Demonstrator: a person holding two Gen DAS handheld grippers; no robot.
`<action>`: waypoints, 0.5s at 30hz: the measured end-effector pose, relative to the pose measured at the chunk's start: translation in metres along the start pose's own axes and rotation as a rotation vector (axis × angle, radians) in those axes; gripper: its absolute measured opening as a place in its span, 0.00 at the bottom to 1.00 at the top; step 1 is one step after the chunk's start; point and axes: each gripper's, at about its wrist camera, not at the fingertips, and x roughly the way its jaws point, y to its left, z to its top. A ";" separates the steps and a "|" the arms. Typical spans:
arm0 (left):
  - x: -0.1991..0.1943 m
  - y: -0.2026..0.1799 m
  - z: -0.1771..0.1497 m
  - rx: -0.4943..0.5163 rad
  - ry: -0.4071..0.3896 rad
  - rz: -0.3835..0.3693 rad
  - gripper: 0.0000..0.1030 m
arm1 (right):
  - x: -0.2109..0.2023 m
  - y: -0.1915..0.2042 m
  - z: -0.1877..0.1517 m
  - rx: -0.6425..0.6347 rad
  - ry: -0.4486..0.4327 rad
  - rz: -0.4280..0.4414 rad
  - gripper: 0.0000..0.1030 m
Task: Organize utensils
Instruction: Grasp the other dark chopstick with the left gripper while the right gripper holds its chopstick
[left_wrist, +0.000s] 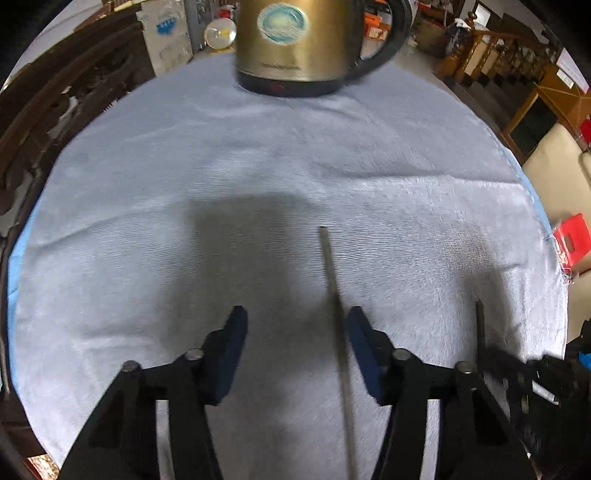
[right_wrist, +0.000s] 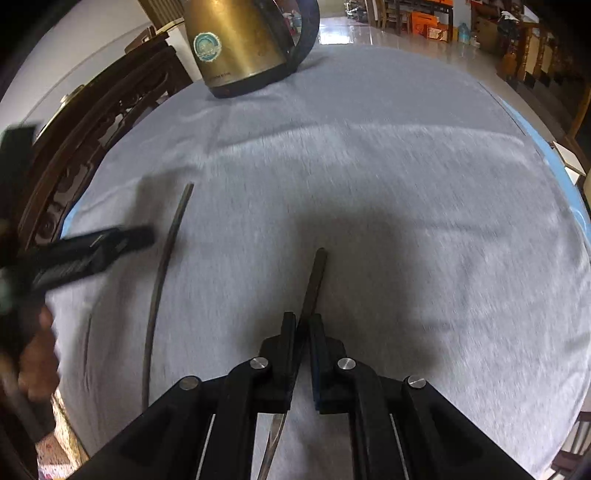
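A thin dark chopstick (left_wrist: 334, 295) lies on the grey cloth (left_wrist: 258, 166), running toward me between the fingers of my left gripper (left_wrist: 295, 321), close to the right finger. The left gripper is open and holds nothing. The same chopstick (right_wrist: 162, 273) shows in the right wrist view, next to the left gripper's fingers (right_wrist: 110, 240). My right gripper (right_wrist: 302, 317) is shut on a second chopstick (right_wrist: 314, 280), held above the cloth with its tip pointing forward. The right gripper (left_wrist: 491, 354) also shows at the left view's right edge.
A brass-coloured electric kettle (left_wrist: 303, 40) with a black handle stands at the far edge of the cloth-covered table; it also shows in the right wrist view (right_wrist: 240, 44). A carved dark wooden chair (right_wrist: 92, 122) stands at the left. The table edge (left_wrist: 532, 192) curves at the right.
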 end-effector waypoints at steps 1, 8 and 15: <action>0.003 -0.004 0.001 -0.001 0.004 -0.003 0.43 | -0.002 -0.002 -0.005 0.001 0.002 0.007 0.08; 0.008 -0.010 0.004 0.012 -0.035 -0.013 0.06 | -0.012 -0.007 -0.013 0.025 -0.061 0.039 0.07; -0.046 0.015 -0.006 -0.033 -0.213 -0.003 0.05 | -0.054 0.004 -0.009 -0.001 -0.260 0.128 0.07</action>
